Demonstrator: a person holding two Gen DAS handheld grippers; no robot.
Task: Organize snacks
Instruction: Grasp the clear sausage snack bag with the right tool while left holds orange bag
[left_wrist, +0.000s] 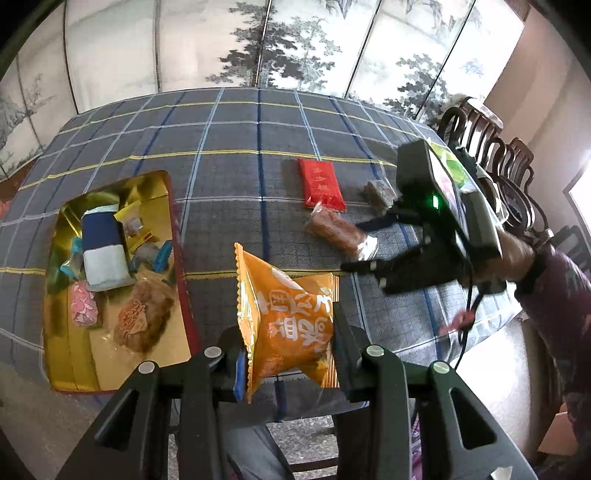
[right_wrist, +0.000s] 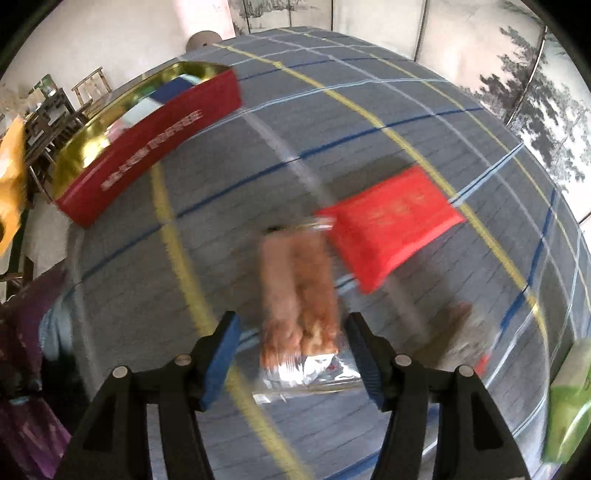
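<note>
My left gripper (left_wrist: 288, 343) is shut on an orange snack packet (left_wrist: 291, 310), held above the near table edge, just right of the red tin (left_wrist: 181, 258). The tin's gold inside holds several wrapped snacks. In the right wrist view my right gripper (right_wrist: 291, 321) is open, its blue pads on either side of a brown snack bar in a clear wrapper (right_wrist: 299, 291) and apart from it. The bar lies on the checked tablecloth (right_wrist: 369, 110). A red packet (right_wrist: 391, 221) lies just beyond it. The left wrist view shows the right gripper (left_wrist: 360, 245) at the bar's (left_wrist: 332, 229) foil end.
A small brown snack (left_wrist: 376, 194) lies right of the red packet (left_wrist: 321, 182). A green packet (right_wrist: 569, 398) sits at the table's right edge. Dark wooden chairs (left_wrist: 491, 147) stand on the right, a painted folding screen (left_wrist: 295, 44) behind the table. The right wrist view is motion-blurred.
</note>
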